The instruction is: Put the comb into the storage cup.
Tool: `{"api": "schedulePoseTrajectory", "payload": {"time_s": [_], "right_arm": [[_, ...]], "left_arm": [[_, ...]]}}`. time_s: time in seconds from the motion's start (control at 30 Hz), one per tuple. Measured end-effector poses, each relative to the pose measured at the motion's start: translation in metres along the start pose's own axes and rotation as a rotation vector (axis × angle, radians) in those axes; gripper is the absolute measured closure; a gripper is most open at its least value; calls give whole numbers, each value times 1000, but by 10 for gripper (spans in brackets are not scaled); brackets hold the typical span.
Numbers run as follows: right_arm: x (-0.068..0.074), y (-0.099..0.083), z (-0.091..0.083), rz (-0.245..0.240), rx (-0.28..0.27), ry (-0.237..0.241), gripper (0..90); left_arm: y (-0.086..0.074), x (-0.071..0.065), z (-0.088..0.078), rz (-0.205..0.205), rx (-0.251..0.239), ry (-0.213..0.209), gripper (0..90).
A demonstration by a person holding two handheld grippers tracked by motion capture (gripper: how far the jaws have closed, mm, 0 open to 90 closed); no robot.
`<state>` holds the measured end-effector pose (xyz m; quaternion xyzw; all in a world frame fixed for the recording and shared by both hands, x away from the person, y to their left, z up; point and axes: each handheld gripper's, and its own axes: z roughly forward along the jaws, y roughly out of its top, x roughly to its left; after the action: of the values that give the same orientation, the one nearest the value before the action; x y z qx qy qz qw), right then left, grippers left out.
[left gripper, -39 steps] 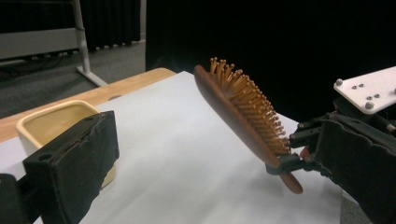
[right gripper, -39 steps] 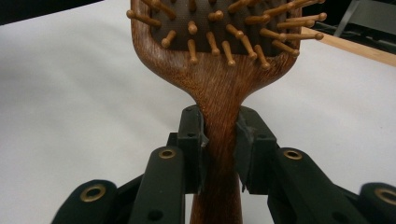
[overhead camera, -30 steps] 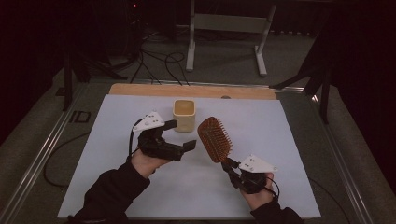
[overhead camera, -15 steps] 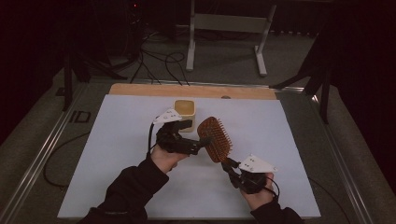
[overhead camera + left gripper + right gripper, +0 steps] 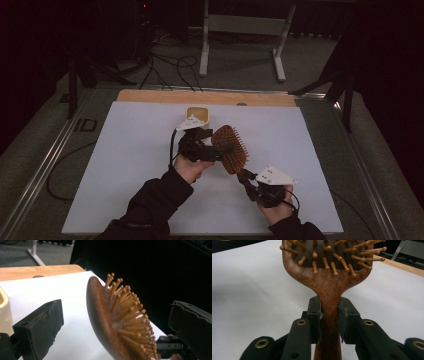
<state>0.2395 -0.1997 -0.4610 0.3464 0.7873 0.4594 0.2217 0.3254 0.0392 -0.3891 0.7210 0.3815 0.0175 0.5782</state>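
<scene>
High view: on the white table sheet [image 5: 125,165] the right gripper [image 5: 248,181], in the person's right hand [image 5: 276,209], is clenched on the handle of a wooden hairbrush [image 5: 230,149]; the brush head rises up and away from those jaws toward the left gripper [image 5: 220,150], with its pegs facing the person's right; a cream cup [image 5: 198,114] stands just beyond the left gripper, at the far side of its grey plate. Right gripper view: both black pads press the handle of the hairbrush [image 5: 329,287] from either side, just below where it widens into the head. Left gripper view: the left gripper [image 5: 115,322] is released, its jaws wide apart with the hairbrush [image 5: 100,315] head between them, touching neither; the cream cup [image 5: 4,312] sits outside the left-hand jaw; no brand, label or writing can be read on any object.
</scene>
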Motion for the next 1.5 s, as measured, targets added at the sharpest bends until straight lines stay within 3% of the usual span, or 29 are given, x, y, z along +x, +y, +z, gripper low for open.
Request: {"api": "schedulePoseTrajectory", "payload": {"time_s": [0.33,0.63,0.93,1.17,1.5], "right_arm": [[-1,0,0,-1,-6,0,739],[-1,0,1,-1,-1,3,740],[-1,0,0,5,0,-1,739],[-2,-1,1,0,5,-2,738],[-2,0,0,0,1,-8,736]], "left_arm": [[-1,-1,10,-8,34,-3,104],[-5,-3,16,-15,52,-14,302],[-5,-5,17,-25,53,-5,345],[-2,-5,16,-48,47,-40,449],[1,-11,14,-23,40,-66,511]]}}
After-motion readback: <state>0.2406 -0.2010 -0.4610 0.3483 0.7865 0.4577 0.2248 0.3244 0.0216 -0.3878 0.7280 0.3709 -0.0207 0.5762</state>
